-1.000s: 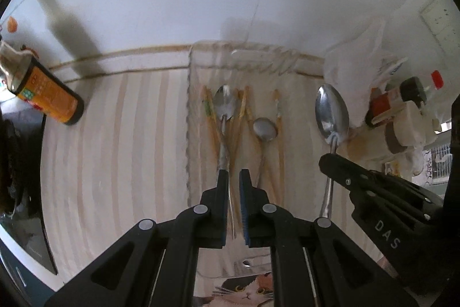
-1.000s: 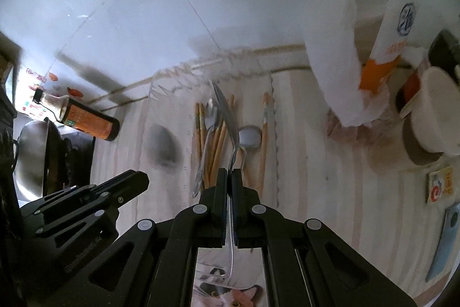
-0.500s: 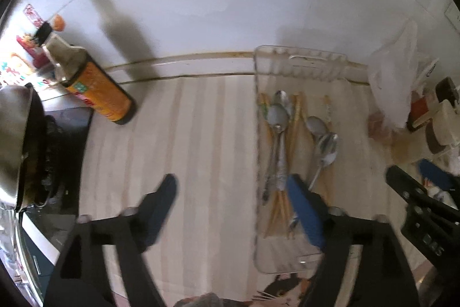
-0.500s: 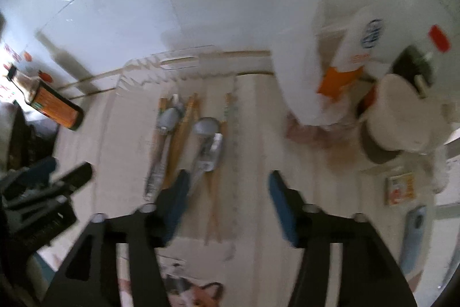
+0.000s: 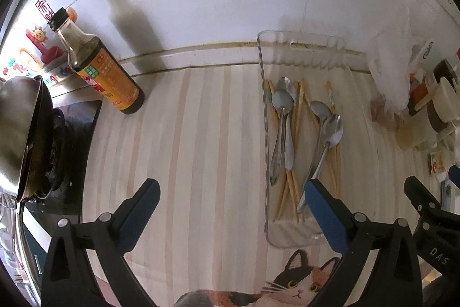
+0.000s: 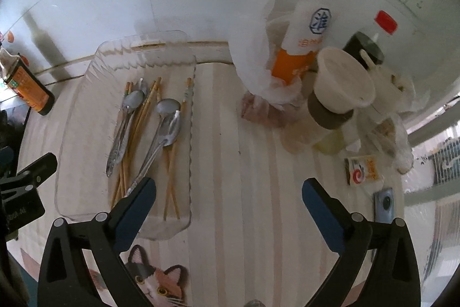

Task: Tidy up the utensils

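Since a second ago both grippers have let go: each was clamped on a spoon handle over the tray, and their jaws have just been opening. The left gripper (image 5: pixel 230 189) now stands spread wide with only striped cloth between its pads, left of the tray. The right gripper (image 6: pixel 228 187) is equally wide and holds nothing, over bare cloth right of the tray.

The clear plastic tray (image 5: pixel 262 111) lies lengthwise on the striped mat (image 5: pixel 187 148), its far end against the wall. In it lie four metal spoons (image 5: pixel 283 105), bowls toward the wall, on top of several wooden chopsticks (image 5: pixel 333 163). Two spoons overlap on the left side; the other two, one being the large spoon (image 5: pixel 332 128), overlap on the right. All lie loose, touching neither gripper.

To the left stands a sauce bottle (image 5: pixel 106 74) near the wall, beside a wok (image 5: pixel 17 128) on the stove, cut off by the edge. To the right, a white plastic bag (image 6: pixel 256 53) half hides an orange-and-white bottle (image 6: pixel 302 48); a lidded cup (image 6: pixel 339 82) and a red-capped bottle (image 6: pixel 373 33) crowd beside it. How many chopsticks there are cannot be counted under the spoons. The left gripper's right finger covers the large spoon's handle tip.
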Motion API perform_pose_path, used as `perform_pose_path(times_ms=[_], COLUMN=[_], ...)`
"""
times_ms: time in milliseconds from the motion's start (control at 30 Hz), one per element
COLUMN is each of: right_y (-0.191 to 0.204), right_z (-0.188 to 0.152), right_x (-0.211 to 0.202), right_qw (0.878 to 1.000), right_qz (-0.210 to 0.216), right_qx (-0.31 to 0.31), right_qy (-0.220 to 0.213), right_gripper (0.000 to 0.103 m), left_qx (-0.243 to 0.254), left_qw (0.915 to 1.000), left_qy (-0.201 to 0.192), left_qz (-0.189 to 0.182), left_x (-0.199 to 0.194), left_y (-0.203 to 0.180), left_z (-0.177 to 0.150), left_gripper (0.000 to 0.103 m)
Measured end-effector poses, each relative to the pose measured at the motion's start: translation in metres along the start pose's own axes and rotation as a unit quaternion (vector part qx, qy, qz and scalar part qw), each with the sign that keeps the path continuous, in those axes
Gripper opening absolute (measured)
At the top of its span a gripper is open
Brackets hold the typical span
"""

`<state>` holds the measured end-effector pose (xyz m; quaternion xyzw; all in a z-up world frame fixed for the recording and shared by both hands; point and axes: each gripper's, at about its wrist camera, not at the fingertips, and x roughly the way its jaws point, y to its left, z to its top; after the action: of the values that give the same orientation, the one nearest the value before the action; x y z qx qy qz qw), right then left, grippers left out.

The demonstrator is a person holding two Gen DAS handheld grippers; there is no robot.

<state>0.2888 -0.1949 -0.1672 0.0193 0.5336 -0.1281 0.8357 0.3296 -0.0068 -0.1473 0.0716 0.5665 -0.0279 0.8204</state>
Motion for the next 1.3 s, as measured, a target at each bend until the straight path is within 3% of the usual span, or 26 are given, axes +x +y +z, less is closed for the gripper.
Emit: perform_pose_path(times_ms=[400, 933, 1300], right_y=[-0.006, -0.028, -0.047], right_z=[-0.042, -0.122, -0.162], right_x=[-0.06, -0.222, -0.298], right_qw=[0.998, 0.985, 0.974], right_qz=[-0.015, 0.003, 0.016], right_qx=[0.044, 0.039, 0.033], right_qy=[-0.041, -0.171, -0.224], right_gripper=[0.103, 0.103, 0.103], left_qx=[0.019, -0.014, -0.021], left_qw=[0.9991, 0.9868, 0.9803], left_qy=[-0.037, -0.16, -0.196], left_qz=[-0.013, -0.018, -0.02], left_x=[-0.046, -0.202, -0.266], left_y=[0.01, 0.017, 0.006], left_z=[-0.036, -0.124, -0.17], left_gripper=[0.103, 0.103, 0.103])
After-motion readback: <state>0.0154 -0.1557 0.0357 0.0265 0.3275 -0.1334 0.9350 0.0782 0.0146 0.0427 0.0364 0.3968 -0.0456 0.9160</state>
